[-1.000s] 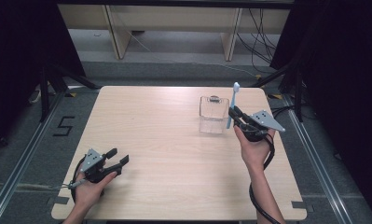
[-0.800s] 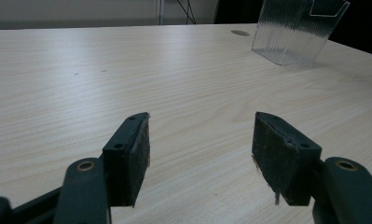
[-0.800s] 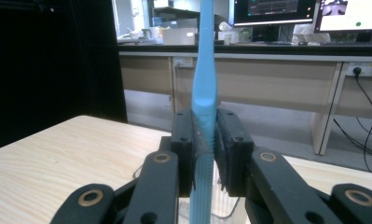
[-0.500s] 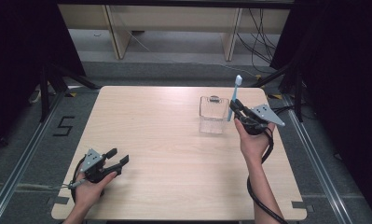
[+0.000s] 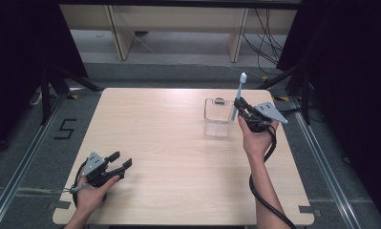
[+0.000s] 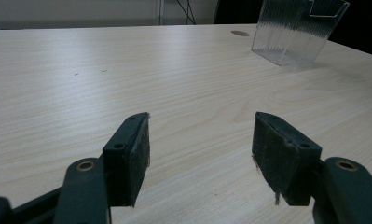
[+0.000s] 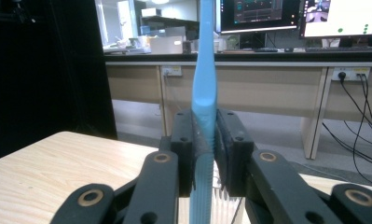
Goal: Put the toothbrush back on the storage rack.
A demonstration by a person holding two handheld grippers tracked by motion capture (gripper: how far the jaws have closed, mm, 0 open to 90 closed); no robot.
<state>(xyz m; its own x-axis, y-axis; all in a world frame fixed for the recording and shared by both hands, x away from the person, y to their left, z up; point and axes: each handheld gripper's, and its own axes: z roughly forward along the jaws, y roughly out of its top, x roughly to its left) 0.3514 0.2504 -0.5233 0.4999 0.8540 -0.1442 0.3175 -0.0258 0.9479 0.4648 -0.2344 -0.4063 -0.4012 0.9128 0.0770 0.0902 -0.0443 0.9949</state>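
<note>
A light blue toothbrush (image 5: 239, 94) stands upright in my right gripper (image 5: 241, 108), brush head on top, held just right of a clear ribbed plastic holder (image 5: 216, 117) at the table's far right. In the right gripper view the two pads (image 7: 187, 140) press on the toothbrush handle (image 7: 204, 93). My left gripper (image 5: 121, 161) rests near the table's front left corner, jaws open with nothing between them. In the left gripper view its pads (image 6: 134, 149) stand wide apart over bare wood, and the clear holder (image 6: 295, 30) shows far off at the upper right.
The light wooden table (image 5: 169, 143) has a small round hole (image 5: 219, 100) behind the holder. A black cable (image 5: 262, 191) trails from the right gripper along the forearm. Dark frames and desks stand beyond the far edge.
My right hand has carried the toothbrush a little farther from the person and slightly up, keeping it upright beside the holder. The left gripper has stayed put.
</note>
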